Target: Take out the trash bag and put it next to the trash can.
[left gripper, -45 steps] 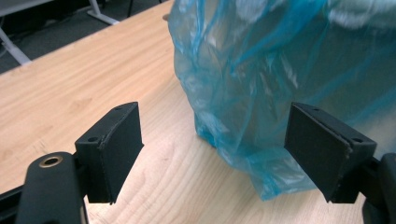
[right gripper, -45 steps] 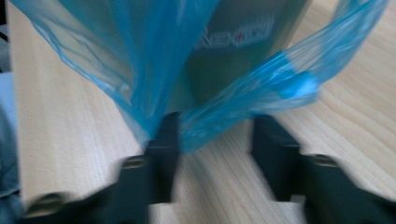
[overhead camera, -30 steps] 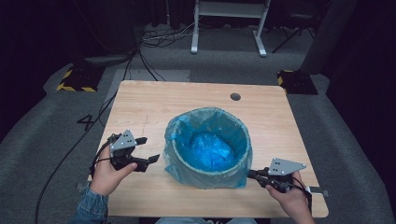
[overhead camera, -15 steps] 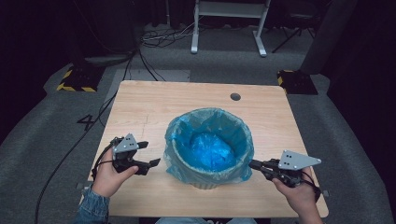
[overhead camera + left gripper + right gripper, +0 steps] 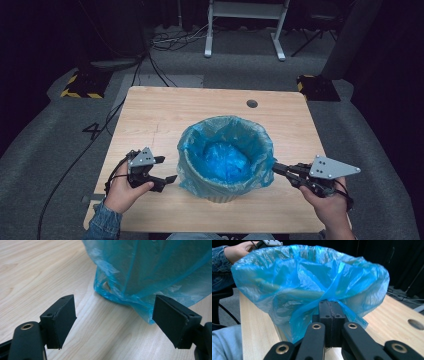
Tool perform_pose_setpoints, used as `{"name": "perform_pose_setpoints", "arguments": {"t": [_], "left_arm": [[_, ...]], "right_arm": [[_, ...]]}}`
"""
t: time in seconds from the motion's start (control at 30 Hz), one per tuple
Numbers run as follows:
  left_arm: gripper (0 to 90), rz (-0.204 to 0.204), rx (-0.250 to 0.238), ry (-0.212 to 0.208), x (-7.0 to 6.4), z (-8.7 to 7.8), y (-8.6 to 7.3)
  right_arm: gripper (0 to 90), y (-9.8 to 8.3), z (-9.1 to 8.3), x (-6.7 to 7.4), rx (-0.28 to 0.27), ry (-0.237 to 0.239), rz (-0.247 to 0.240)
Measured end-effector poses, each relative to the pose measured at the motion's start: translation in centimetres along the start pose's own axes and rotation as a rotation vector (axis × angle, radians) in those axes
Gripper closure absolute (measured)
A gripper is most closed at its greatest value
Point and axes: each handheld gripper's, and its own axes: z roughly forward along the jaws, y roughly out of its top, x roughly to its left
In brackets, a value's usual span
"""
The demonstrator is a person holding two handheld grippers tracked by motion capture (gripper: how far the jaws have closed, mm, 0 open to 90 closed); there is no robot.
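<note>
The blue bin liner (image 5: 226, 150) hides nearly all of the basket beneath it. In the left gripper view the liner's top runs off the picture's upper edge. The right claw (image 5: 329, 305) pinches liner plastic.

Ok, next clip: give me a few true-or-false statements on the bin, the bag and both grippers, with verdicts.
1. The right gripper is shut on the blue bag. True.
2. The left gripper grips the bag's hem. False: its jaws stand open, the plastic just past them.
3. The bin stands on a wooden table. True.
4. The bag lies flat beside the bin. False: it lines the bin, draped over the rim.
5. The table has a round hole at its far edge. True.
</note>
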Motion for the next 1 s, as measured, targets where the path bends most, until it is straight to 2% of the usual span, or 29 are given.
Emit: {"name": "perform_pose_setpoints", "arguments": {"t": [0.33, 0.57, 0.7, 0.93, 1.0], "left_arm": [[18.0, 0.024, -0.016, -0.048, -0.8, 0.9, 0.1], [17.9, 0.031, -0.02, -0.09, -1.4, 1.8, 0.3], [17.8, 0.046, -0.01, -0.116, -1.6, 2.7, 0.4], [19.4, 0.037, -0.004, -0.168, -2.0, 3.9, 0.8], [27.3, 0.047, -0.006, -0.183, -2.1, 3.9, 0.9]], "right_arm": [[90.0, 2.1, 0.2, 0.0, -0.054, 0.012, -0.027], [90.0, 3.3, 0.7, 0.2, -0.047, 0.022, -0.067], [90.0, 3.3, 1.1, 0.2, -0.043, 0.03, -0.066], [89.8, 2.8, 1.4, 0.2, -0.028, 0.026, -0.063], [89.7, 2.7, 1.3, 0.2, -0.025, 0.026, -0.061]]}}
